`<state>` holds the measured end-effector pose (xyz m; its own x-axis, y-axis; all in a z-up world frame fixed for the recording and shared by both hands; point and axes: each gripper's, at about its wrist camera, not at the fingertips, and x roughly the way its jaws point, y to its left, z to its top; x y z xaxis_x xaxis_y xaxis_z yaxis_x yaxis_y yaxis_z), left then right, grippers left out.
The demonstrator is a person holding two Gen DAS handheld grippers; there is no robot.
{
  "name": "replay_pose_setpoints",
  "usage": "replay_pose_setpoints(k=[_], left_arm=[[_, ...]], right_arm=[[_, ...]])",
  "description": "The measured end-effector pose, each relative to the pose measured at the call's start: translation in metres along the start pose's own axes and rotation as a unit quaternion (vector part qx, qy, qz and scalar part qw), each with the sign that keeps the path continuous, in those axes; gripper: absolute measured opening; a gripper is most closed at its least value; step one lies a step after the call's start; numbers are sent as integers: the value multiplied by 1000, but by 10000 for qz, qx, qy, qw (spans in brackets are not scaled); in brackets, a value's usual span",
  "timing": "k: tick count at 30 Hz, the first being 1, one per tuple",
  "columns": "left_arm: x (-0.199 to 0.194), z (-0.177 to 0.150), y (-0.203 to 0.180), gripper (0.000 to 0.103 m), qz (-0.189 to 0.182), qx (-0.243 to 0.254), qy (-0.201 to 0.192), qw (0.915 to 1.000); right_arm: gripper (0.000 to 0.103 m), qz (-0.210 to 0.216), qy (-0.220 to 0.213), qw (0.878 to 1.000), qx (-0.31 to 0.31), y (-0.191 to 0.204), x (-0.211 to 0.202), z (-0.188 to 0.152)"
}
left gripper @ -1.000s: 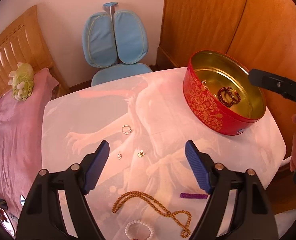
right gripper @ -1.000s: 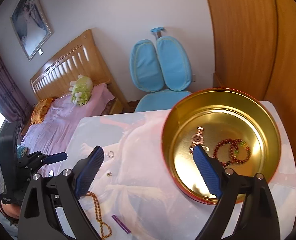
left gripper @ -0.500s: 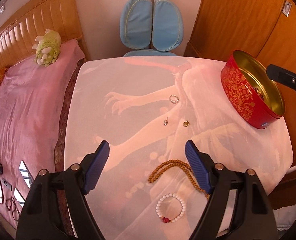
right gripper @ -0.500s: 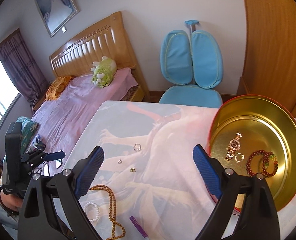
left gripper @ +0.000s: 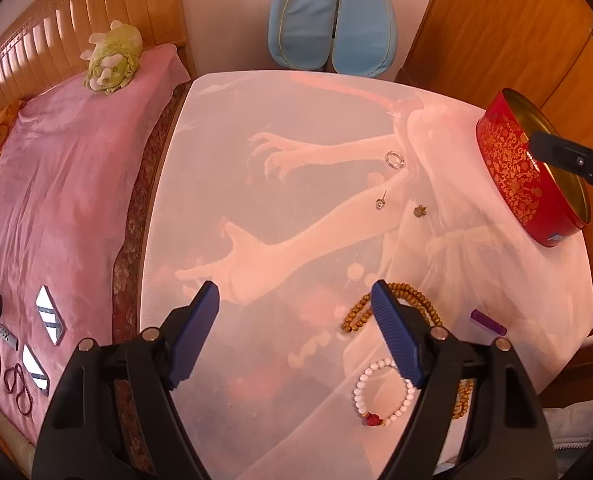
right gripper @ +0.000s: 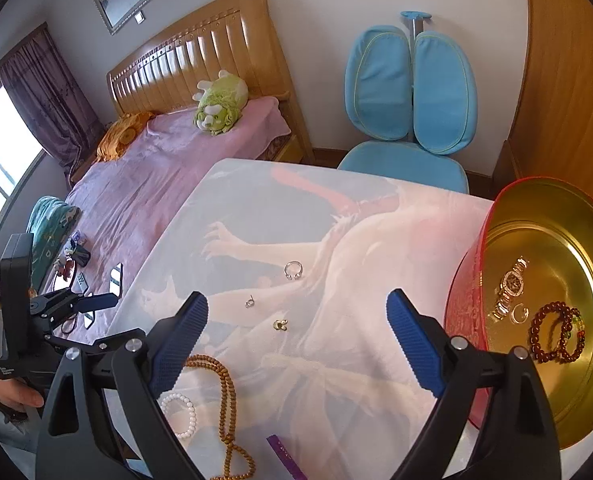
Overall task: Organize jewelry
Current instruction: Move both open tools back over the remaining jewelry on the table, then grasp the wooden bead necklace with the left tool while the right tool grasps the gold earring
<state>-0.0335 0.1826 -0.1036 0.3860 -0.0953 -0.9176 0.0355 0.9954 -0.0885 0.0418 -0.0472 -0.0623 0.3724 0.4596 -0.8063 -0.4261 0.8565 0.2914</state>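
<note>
Both claws hang released over the table (left gripper: pixel 280 128), nothing between their blue pads: the left gripper (left gripper: pixel 294 326) above bare cloth near the table's near edge, the right gripper (right gripper: pixel 296 340) above the middle of the table, beside the tin. A bed (right gripper: pixel 156 168) with a pink cover runs along the table's far left side, with a green plush (right gripper: pixel 216 106) near its headboard, and a blue chair (right gripper: pixel 412 96) stands at the table's far end. On the right edge sits the red tin (right gripper: pixel 462 320), gold inside; it holds a watch (right gripper: pixel 510 284), a small ring just beside it, and a dark bead bracelet (right gripper: pixel 556 332). Loose on the table lie a long brown bead necklace (right gripper: pixel 224 392) near the front, partly under the right finger in the left view, with a white bead bracelet (left gripper: pixel 380 396) carrying a red bead just beside it. A purple stick (left gripper: pixel 488 322) lies a little apart to their right. Farther out toward the middle are a silver ring (left gripper: pixel 394 159), then a stud earring (left gripper: pixel 381 201) and a gold earring (left gripper: pixel 420 211) near each other. All of these lie outside the tin.
</note>
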Motion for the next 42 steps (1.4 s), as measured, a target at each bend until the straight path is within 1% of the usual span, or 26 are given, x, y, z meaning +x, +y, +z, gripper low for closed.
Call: replay_pose_setpoints(k=[4, 7, 10, 13, 18, 19, 20, 22, 25, 26, 27, 29, 30, 31, 32, 33, 35, 37, 42], left_arm=[[11, -4, -4, 77, -56, 204, 168, 9996], [19, -9, -14, 77, -194, 522, 267, 9981], [32, -13, -28, 77, -193, 861, 353, 9955], [44, -15, -38, 77, -151, 1098, 385, 9931], [53, -14, -44, 77, -125, 1349, 304, 9903], [54, -14, -44, 77, -129, 1369, 267, 9901], [55, -14, -43, 77, -148, 1382, 232, 9900], [55, -15, -42, 77, -245, 1413, 167, 9895], [59, -15, -43, 77, -289, 1498, 117, 9882], [59, -17, -43, 77, -279, 1552, 74, 9875], [60, -18, -44, 73, -286, 1608, 44, 9866], [57, -21, -45, 61, -364, 1713, -66, 9845], [55, -22, -45, 48, -380, 1749, -93, 9838], [54, -22, -45, 32, -403, 1758, -106, 9835], [53, -21, -43, 23, -443, 1734, -93, 9838], [53, -19, -41, 7, -484, 1677, -64, 9846], [51, -19, -35, 6, -574, 1521, -77, 9867], [46, -17, -31, 5, -629, 1403, -163, 9880], [17, -6, -22, 5, -835, 1081, -521, 9892]], right_arm=[[92, -63, 254, 9995, -195, 9, 19, -6], [92, -53, 470, 9979, -438, 18, 34, -14], [92, -42, 694, 9963, -500, 22, 52, -21], [92, -56, 816, 9956, -462, 23, 66, -27], [91, -129, 890, 9944, -561, 27, 85, -31], [90, -159, 884, 9941, -610, 28, 88, -32], [85, -191, 887, 9937, -659, 29, 90, -33], [81, -238, 933, 9927, -732, 30, 96, -35], [79, -272, 935, 9917, -844, 33, 103, -38], [73, -259, 927, 9913, -903, 34, 104, -40], [71, -320, 869, 9908, -983, 37, 104, -41], [62, -399, 787, 9895, -1146, 40, 105, -44], [57, -450, 737, 9888, -1220, 42, 105, -45], [39, -501, 694, 9880, -1286, 43, 104, -46], [15, -443, 702, 9878, -1315, 44, 103, -46], [15, -428, 727, 9875, -1332, 47, 104, -46], [15, -457, 744, 9861, -1415, 50, 104, -46], [15, -365, 766, 9879, -1297, 48, 102, -45], [15, -298, 381, 9933, -1051, 44, 70, -33]])
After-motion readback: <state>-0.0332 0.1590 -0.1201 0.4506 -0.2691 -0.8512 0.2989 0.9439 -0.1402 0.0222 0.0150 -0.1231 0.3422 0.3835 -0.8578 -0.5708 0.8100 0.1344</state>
